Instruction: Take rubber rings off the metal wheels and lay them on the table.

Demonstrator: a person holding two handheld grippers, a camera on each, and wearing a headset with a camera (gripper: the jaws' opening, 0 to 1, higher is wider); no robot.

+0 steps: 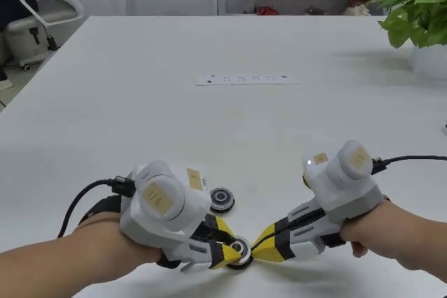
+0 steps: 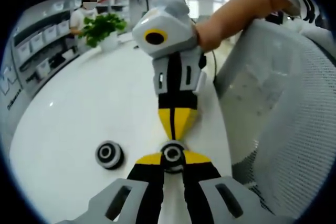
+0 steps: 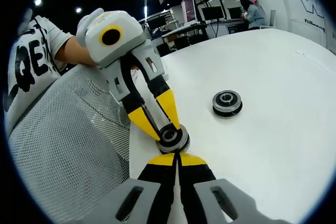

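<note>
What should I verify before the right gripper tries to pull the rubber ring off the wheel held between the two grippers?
1. Left gripper clamps the wheel: ok, one jaw on either side.
2. Right gripper tips at the wheel's rim: ok, jaws closed together.
3. Rubber ring actually pinched: cannot tell.
4. Bare table nearby for laying the ring down: ok.
5. Second wheel out of the way: ok, lies apart from the jaws.
</note>
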